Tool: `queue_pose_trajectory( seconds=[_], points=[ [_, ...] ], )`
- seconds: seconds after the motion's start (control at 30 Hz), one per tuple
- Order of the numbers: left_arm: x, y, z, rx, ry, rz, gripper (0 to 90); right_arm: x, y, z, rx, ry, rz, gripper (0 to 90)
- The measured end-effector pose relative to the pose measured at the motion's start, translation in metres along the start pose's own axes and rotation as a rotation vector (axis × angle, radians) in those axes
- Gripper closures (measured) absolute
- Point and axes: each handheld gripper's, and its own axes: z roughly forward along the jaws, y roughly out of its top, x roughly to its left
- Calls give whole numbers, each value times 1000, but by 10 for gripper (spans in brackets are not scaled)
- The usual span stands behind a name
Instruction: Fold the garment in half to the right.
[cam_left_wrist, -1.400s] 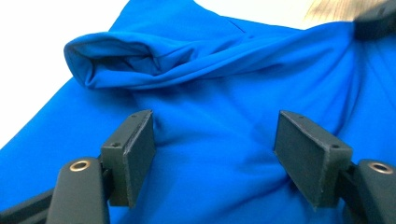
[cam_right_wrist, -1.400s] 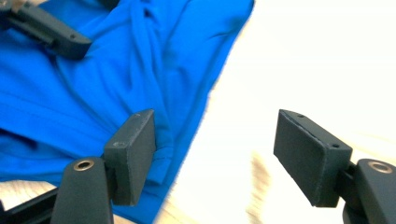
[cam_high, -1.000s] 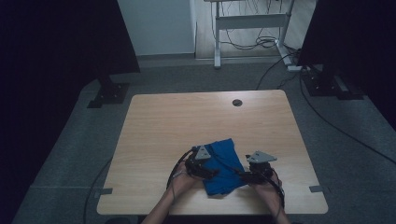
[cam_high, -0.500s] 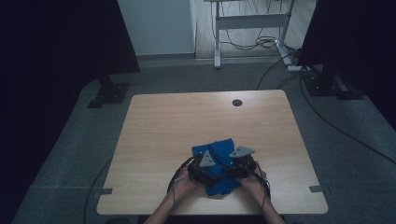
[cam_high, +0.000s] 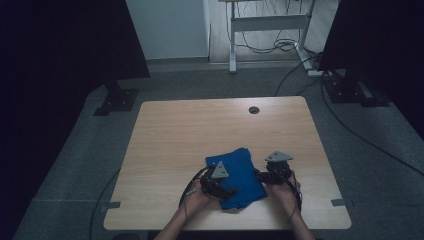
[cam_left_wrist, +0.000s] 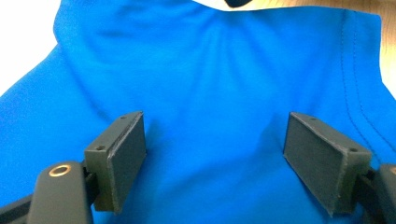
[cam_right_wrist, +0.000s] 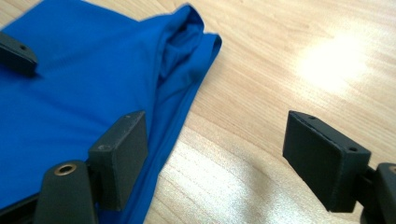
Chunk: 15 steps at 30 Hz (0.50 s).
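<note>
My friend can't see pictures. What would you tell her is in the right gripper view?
A folded blue cloth lies on a wooden table, filling the left side of the picture. The right hand-held gripper points at the cloth's edge with its two black jaws wide open, one over the cloth and one over bare wood, holding nothing.

Left tongs (cam_high: 227, 191): black body, grey three-cornered plate on top, black cable looping off behind. Right tongs (cam_high: 261, 176): same build, grey plate with small holes, dark cable trailing past wrist. Forearms bare, no sleeves seen; possibly dark band at right wrist, too dim to tell. Left gripper view: two black rectangular pads (cam_left_wrist: 125, 154), flat faces, small screw holes on top edges, rounded black arm with brass-ringed hole at lower left. Right gripper view: same black pads (cam_right_wrist: 121, 156), same brass-ringed hole.
</note>
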Motion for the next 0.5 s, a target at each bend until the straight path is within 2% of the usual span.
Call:
queue_pose_trajectory(
  seconds=[0.1, 0.23, 0.37, 0.5],
  points=[
    [0, 0, 0, 0, 0, 0, 209, 4, 4, -3, -29, 16, -7, 213],
    [0, 0, 0, 0, 0, 0, 209, 11, 12, 0, -59, 71, -22, 208],
    [0, 0, 0, 2, 3, 0, 200, 22, 18, 8, -76, 152, -55, 208],
    [0, 0, 0, 2, 5, -2, 197, 33, 22, 17, -71, 243, -90, 206]
  ],
)
